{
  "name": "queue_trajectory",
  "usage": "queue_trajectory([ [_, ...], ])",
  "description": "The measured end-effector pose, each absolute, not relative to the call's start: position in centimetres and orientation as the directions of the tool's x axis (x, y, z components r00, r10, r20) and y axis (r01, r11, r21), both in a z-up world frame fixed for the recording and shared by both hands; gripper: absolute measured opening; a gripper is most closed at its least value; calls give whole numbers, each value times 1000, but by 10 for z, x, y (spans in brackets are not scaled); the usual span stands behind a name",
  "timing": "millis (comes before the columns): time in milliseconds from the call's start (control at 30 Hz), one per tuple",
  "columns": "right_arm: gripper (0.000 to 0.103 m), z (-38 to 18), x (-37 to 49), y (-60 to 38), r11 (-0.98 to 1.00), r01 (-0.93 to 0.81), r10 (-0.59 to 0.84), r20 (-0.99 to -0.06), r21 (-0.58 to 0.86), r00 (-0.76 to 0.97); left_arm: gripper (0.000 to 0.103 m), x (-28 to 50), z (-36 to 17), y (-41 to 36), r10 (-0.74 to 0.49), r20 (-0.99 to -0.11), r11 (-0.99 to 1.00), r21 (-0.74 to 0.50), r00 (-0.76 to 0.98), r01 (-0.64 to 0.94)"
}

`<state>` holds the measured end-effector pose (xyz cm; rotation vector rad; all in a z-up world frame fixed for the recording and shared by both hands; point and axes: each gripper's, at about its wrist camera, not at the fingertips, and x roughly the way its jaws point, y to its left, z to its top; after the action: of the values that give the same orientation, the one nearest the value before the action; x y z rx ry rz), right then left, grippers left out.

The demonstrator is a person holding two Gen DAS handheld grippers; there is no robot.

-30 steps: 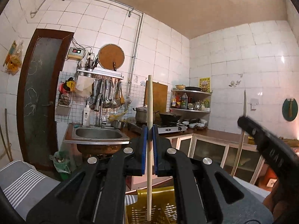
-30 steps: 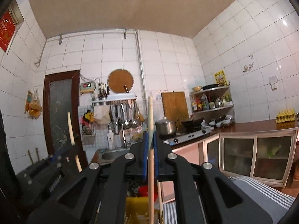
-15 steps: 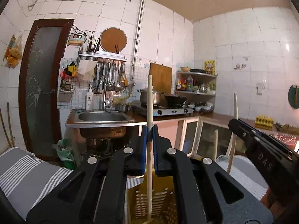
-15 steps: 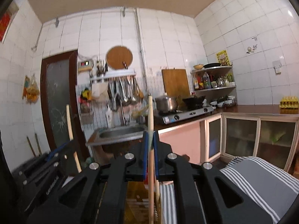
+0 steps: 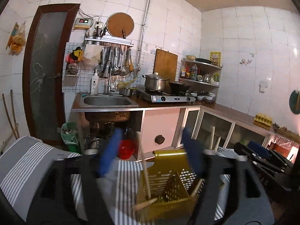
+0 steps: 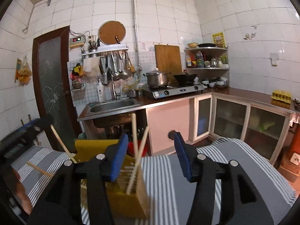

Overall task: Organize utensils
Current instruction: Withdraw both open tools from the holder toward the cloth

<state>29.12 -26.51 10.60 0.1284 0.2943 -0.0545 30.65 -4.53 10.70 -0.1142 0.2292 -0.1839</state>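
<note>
A yellow perforated utensil basket (image 5: 168, 183) stands on a grey striped cloth (image 5: 24, 161). Wooden chopsticks (image 5: 144, 166) lean inside it. My left gripper (image 5: 150, 153) is open and empty above the basket, its blue pads spread wide. In the right wrist view the basket (image 6: 123, 193) holds two chopsticks (image 6: 136, 153) between the compartments. My right gripper (image 6: 151, 157) is open and empty just above the basket. The left gripper (image 6: 20, 136) shows at that view's left edge beside another leaning chopstick (image 6: 61, 142).
One chopstick (image 6: 39, 168) lies on the striped cloth (image 6: 225, 168) left of the basket. Behind stand a sink counter (image 5: 106, 103), a gas stove with pots (image 5: 165, 93) and glass-door cabinets (image 6: 243, 120). The right gripper (image 5: 262, 159) shows at the left wrist view's right edge.
Both grippers tilted down toward the basket and opened. The chopsticks they held have dropped into the yellow basket.
</note>
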Motion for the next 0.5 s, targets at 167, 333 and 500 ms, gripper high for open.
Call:
queue_trajectory([
  [167,67,106,259,-265,992,97,-59,-366,86,929,98,266,116,-25,-194,-238,979,-103,952,174],
  [333,72,89,224,-258,994,87,-49,-437,68,898,98,239,100,-18,-152,-311,988,-30,938,151],
  [500,75,61,199,-254,992,97,-39,-519,85,854,98,223,69,-12,-107,-419,992,14,902,125],
])
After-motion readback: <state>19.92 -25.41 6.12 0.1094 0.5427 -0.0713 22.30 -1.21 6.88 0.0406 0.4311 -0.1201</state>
